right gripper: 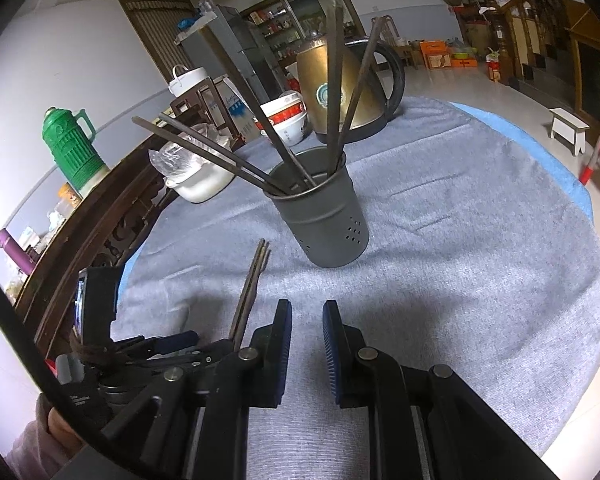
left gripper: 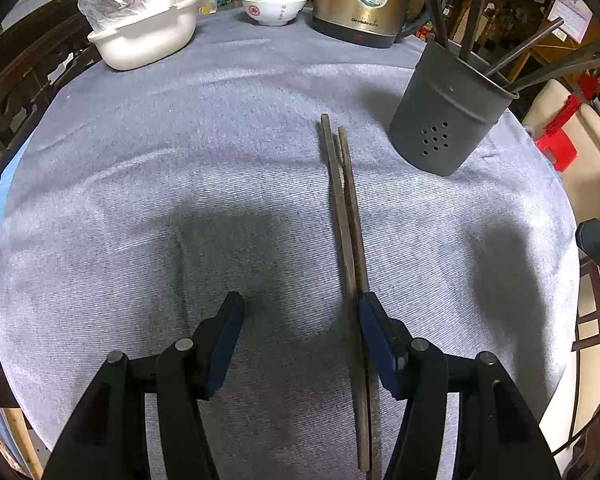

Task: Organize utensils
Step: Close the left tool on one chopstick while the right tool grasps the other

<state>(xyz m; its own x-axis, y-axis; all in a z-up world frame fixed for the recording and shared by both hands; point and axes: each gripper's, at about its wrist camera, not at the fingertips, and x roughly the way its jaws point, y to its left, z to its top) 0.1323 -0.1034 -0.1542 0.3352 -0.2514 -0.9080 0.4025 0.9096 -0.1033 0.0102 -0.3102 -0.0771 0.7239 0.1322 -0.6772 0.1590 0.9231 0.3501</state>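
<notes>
Blue pads of my left hand-held gripper (left gripper: 300, 312) are standing apart with nothing pressed between them. I am holding it low over the grey-clothed surface (left gripper: 140, 200). The pair of wooden chopsticks (left gripper: 346, 216) is lying flat on the cloth, not centred in the gap but hard against the inner face of the finger on the 3 o'clock side. Whether wood and pad are touching, I cannot tell. Their long axis is running along my pointing line, from under that finger out toward 12 o'clock, tips ending near the grey utensil holder (left gripper: 448, 120) at about 1 o'clock.

My right hand-held gripper (right gripper: 307, 316) is hanging nearly closed, a narrow slot left between the pads, gripping nothing; from it the chopsticks are lying off at 11 o'clock. So the left is the nearer, and I judge it needs shifting toward 3 o'clock before closing.
</notes>
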